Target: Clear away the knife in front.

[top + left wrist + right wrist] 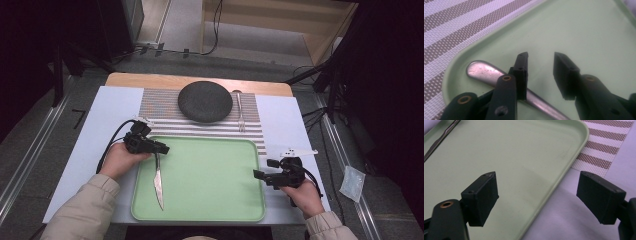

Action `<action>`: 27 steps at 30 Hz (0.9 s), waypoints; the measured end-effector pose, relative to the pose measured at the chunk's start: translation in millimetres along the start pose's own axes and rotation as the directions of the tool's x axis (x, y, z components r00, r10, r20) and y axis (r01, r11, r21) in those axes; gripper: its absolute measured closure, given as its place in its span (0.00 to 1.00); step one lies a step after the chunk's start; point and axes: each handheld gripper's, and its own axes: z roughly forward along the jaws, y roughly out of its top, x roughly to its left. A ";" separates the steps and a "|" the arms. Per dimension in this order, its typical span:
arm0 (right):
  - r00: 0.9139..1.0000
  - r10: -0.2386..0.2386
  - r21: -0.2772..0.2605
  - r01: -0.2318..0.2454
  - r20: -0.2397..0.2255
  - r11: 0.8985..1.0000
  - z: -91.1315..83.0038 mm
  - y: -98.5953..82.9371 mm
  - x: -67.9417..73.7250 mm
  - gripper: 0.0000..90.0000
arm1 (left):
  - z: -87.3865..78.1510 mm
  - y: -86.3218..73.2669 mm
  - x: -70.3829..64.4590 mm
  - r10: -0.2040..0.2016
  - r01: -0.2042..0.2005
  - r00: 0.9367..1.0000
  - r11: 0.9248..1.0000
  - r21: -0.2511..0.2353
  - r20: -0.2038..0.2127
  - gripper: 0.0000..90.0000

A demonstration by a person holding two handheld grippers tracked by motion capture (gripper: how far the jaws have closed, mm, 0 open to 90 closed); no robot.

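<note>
Knife [158, 183] | on green tray [215, 200], long axis front-to-back, handle end under left gripper [161, 148] | jaws apart, not clamped | right gripper [258, 174] farther, jaws apart, empty

Left tool view: left tool [540, 72] covers the middle of the silver metal table knife [484, 72]; handle runs under one jaw, then is cut off at the bottom edge, blade out of frame. Right tool view: knife is just a dark sliver at the top-left corner, cropped. High view: left tool's jaws overlap the knife handle [157, 159], contact can't be judged. Pale green plastic tray [579, 135] is cropped in both tool views.
</note>
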 end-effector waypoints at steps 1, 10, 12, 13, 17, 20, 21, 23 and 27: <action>1.000 0.000 0.000 0.000 0.001 1.000 -0.1 0.0 0.0 0.17 | -1.0 -0.1 -1.2 -0.004 0.004 1.000 1.000 -0.015 0.001 0.68; 1.000 -0.001 -0.004 0.001 0.000 1.000 0.1 0.3 -0.4 0.17 | -12.5 -9.0 -10.4 -0.044 0.046 0.999 0.995 -0.093 0.018 0.45; 1.000 -0.001 -0.006 0.001 0.000 1.000 0.2 0.4 -0.4 0.17 | -14.9 -12.0 -13.1 -0.042 0.043 0.999 0.993 -0.106 0.016 0.42; 1.000 -0.001 -0.005 0.001 0.001 1.000 0.3 0.5 -0.5 0.17 | -16.6 -13.5 -14.3 -0.039 0.041 0.999 0.993 -0.114 0.019 0.42; 1.000 -0.003 -0.007 0.003 -0.001 1.000 0.7 1.0 -0.8 0.17 | -22.6 -18.4 -19.8 -0.035 0.036 0.999 0.989 -0.141 0.011 0.38; 1.000 0.004 -0.006 -0.004 0.001 1.000 0.8 1.3 -0.6 0.17 | -25.6 -23.4 -23.9 -0.025 0.023 1.000 0.988 -0.153 -0.013 0.38; 1.000 0.003 -0.005 -0.003 0.001 1.000 0.7 1.2 -0.6 0.17 | -26.7 -25.2 -24.9 -0.027 0.024 0.999 0.988 -0.155 -0.019 0.37; 1.000 0.001 -0.004 -0.001 0.001 1.000 0.8 1.3 -0.7 0.17 | -28.5 -28.6 -26.8 -0.034 0.029 0.999 0.987 -0.159 -0.029 0.37; 1.000 0.004 0.001 -0.004 0.001 1.000 1.2 1.5 -0.3 0.17 | -32.2 -35.8 -29.2 -0.045 0.042 0.999 0.985 -0.169 -0.019 0.37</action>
